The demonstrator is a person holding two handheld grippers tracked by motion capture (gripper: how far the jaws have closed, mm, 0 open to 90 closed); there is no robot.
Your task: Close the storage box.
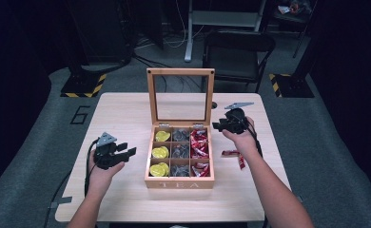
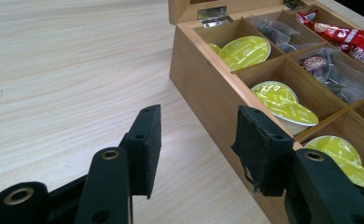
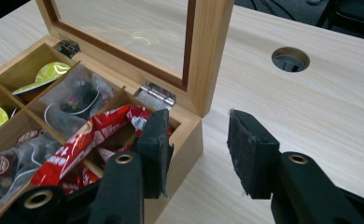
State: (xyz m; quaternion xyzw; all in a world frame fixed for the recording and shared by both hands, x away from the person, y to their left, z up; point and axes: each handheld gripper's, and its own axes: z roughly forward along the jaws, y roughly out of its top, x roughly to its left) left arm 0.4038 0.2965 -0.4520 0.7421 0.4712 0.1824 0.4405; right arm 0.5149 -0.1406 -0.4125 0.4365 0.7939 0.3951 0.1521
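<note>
An open wooden tea box (image 1: pixel 179 182) stands mid-table with its glass lid (image 1: pixel 180 97) upright. Its left column holds yellow-green capsules (image 1: pixel 160 152), the middle column clear tea bags (image 1: pixel 180 151), the right column red sachets (image 1: pixel 200 142). One more red sachet (image 1: pixel 236 156) lies on the table right of the box. My left gripper (image 1: pixel 126 151) hovers left of the box, open and empty; in the left gripper view (image 2: pixel 199 126) its jaws frame the box's side wall (image 2: pixel 203 93). My right gripper (image 1: pixel 218 126) is open and empty by the box's back right corner (image 3: pixel 192 128), above the red sachets (image 3: pixel 84 140).
The light wooden table (image 1: pixel 126 109) has a round cable hole (image 3: pixel 290 59) behind the box on the right. A black chair (image 1: pixel 238 47) stands beyond the far edge. Bare tabletop lies left of the box and along the front edge.
</note>
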